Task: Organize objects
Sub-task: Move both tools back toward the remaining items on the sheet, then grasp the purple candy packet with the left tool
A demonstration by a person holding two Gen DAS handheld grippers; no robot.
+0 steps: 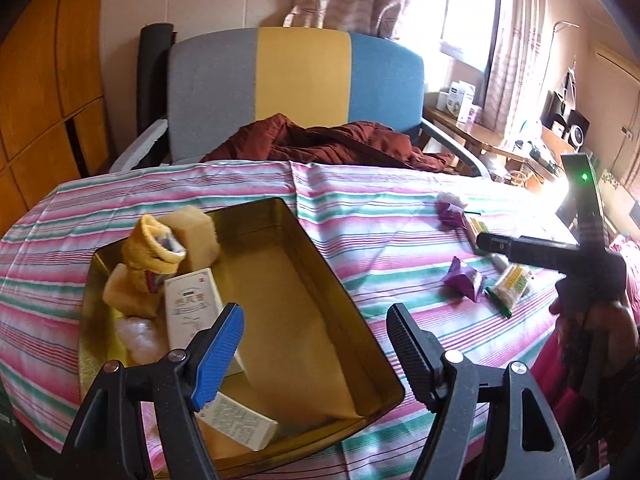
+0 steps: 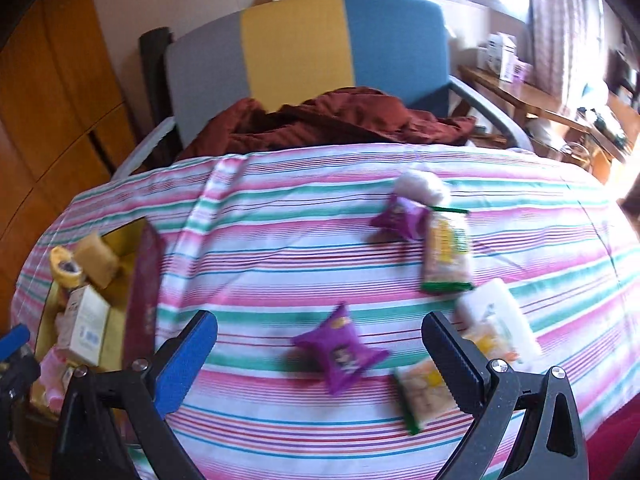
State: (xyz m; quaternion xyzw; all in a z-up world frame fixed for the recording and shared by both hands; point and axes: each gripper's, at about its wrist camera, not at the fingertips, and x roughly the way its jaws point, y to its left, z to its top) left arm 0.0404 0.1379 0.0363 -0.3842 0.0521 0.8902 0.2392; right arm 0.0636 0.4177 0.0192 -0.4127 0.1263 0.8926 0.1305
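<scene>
An open gold tin [image 1: 304,264] sits on the striped cloth and holds tan sponges [image 1: 196,232], a yellow sock [image 1: 154,252], two white cartons [image 1: 192,304] and cotton. My left gripper [image 1: 316,344] hovers open over the tin's near end, with nothing between its fingers. My right gripper [image 2: 320,356] is open just above a purple snack packet [image 2: 340,348], without touching it. Near it lie a green-edged cracker packet [image 2: 424,392], a white packet [image 2: 496,320], a second cracker packet [image 2: 444,256], another purple packet [image 2: 400,216] and a cotton ball [image 2: 424,188]. In the left wrist view the right gripper [image 1: 486,242] shows from the side.
A grey, yellow and blue chair [image 1: 296,80] with a dark red garment [image 1: 332,140] stands behind the table. The tin's dark red outer wall [image 2: 144,288] is at the left of the right wrist view. A cluttered wooden desk [image 1: 496,136] stands at the back right. A hand [image 1: 592,312] holds the right gripper.
</scene>
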